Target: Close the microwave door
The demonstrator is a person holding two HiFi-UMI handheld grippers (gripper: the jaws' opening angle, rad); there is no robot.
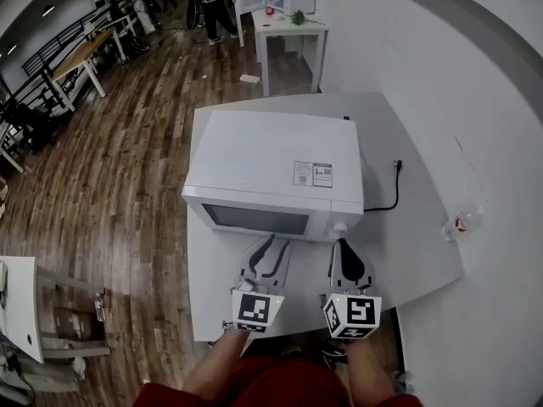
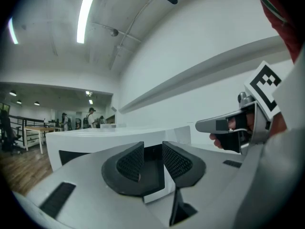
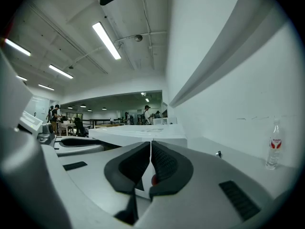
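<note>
**Microwave door: looks flush already**

Left hand-held gripper: jaws about half apart, nothing between them, pointing level just short of the microwave front.

Right hand-held gripper: jaws drawn to a thin slit, empty, aimed near the control knob.

The microwave sits mid-tabletop. Its door faces the person and appears flush with the body.

Handling guess: the door is a stiff, light hinged panel with a smooth, slick face, so push, don't pinch. Press at the free edge beside the controls, away from the hinge. The body is likely heavy, yet could skid on the smooth tabletop under a hard shove.
</note>
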